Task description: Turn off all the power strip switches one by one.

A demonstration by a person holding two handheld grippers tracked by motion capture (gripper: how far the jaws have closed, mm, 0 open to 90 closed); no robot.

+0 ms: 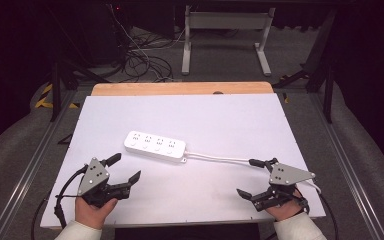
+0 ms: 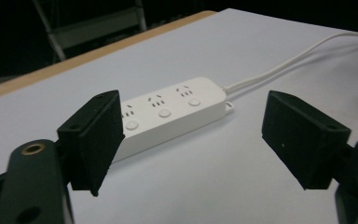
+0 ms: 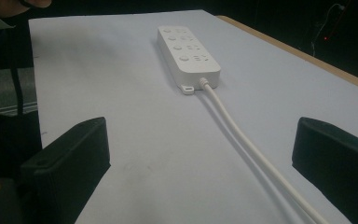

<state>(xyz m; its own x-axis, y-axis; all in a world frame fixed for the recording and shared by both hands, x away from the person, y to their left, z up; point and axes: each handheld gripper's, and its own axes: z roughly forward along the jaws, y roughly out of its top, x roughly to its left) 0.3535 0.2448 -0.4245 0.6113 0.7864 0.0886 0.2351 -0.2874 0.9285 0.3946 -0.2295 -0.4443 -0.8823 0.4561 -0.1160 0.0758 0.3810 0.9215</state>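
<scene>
Not started: both tongs released, nothing gripped
Left tongs [image 1: 126,168] gape empty, power strip [image 1: 155,146] just ahead, untouched. Right tongs [image 1: 247,177] gape empty too, cord [image 1: 215,157] running between the jaws back toward the hand, strip well ahead. Reach and grasp all left to do

Power strip [image 1: 155,145] smooth white plastic; table [image 1: 230,115] matt white.

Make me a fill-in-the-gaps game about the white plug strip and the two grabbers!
1. The power strip is coloured ____.
2. Its cable runs toward the ____ gripper.
3. The left gripper has its jaws ____, with nothing between them.
4. The strip lies on the ____.

Missing words: white; right; open; table
</scene>
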